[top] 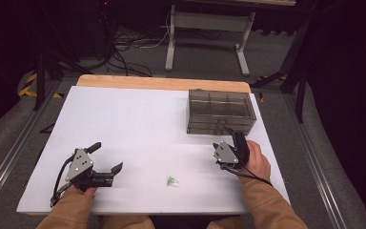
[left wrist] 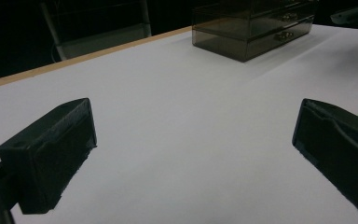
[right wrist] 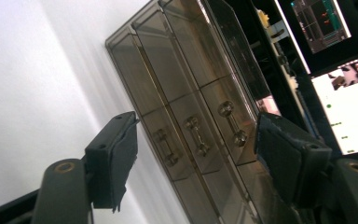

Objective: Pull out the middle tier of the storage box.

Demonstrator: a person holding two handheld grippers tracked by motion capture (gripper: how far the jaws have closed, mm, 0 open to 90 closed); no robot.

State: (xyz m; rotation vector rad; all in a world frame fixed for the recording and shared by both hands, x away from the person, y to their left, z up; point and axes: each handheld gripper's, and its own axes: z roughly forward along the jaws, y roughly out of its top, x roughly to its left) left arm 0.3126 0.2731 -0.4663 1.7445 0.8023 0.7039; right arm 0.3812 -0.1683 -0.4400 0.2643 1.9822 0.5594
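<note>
High view: white table bears a smoky clear drawer box at its far right. The right gripper sits just in front of the box, pointing at its front face. The left gripper rests at the near left, well apart from the box, fingers spread with nothing between them. A small green item lies near the front edge between the two hands; too small to identify.

Left gripper view: both fingers wide apart over bare table; the box stands far off.

Right gripper view: fingers apart, nothing clamped, framing the small drawer handles on the box front. Which handle is aimed at is hard to say from this tilted angle.

Risk: the handles are small and close together, so the fingers may close on the wrong one or slip off. The light box is unbraced, so a pull could drag it across the table.
</note>
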